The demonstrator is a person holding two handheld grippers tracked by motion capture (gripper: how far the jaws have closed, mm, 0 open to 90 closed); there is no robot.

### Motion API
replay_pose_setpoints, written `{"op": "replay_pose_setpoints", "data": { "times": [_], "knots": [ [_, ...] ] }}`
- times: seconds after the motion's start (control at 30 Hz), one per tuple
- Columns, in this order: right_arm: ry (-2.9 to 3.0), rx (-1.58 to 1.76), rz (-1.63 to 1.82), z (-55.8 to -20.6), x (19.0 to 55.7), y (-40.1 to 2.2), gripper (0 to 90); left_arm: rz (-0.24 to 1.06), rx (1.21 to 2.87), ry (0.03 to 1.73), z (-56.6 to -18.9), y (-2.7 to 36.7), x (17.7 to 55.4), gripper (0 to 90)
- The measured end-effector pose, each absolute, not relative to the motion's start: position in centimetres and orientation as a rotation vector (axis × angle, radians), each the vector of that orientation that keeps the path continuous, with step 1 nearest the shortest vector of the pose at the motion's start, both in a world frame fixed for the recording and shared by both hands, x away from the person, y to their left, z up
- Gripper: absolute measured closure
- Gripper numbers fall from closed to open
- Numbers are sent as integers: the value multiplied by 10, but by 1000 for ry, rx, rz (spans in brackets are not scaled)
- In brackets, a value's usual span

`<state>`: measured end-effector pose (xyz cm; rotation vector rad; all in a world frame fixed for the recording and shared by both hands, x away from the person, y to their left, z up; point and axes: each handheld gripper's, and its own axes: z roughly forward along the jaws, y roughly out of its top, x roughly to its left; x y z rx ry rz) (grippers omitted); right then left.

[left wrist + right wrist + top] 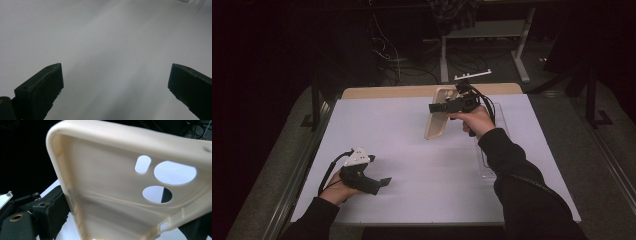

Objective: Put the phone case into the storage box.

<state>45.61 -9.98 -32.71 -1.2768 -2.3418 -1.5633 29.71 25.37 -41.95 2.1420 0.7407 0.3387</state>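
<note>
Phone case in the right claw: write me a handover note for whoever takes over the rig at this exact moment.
Right claw: shut on the cream plastic phone case, held tilted above the white table sheet, camera cut-outs toward the far end.
Left claw: open, holding nothing, low over the sheet at the near left.
A clear plastic tray lies on the right, under the right forearm.
Done: case picked up. Left: setting it down; where cannot be told.

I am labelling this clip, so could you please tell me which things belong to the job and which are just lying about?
In the job:
- cream plastic phone case, gripped by the right gripper
- clear plastic tray beside it, probably

Lying about:
- white strip beyond the table
- left gripper, open and idle
</note>
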Motion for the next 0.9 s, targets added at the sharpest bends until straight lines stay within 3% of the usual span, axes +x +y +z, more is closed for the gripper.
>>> {"op": "replay_pose_setpoints", "data": {
  "times": [0.9],
  "knots": [
    [-2325, -1428, -1605, -311, 470, -150, 99, 328, 2144, 747, -421, 252, 296, 0]
  ]
}}
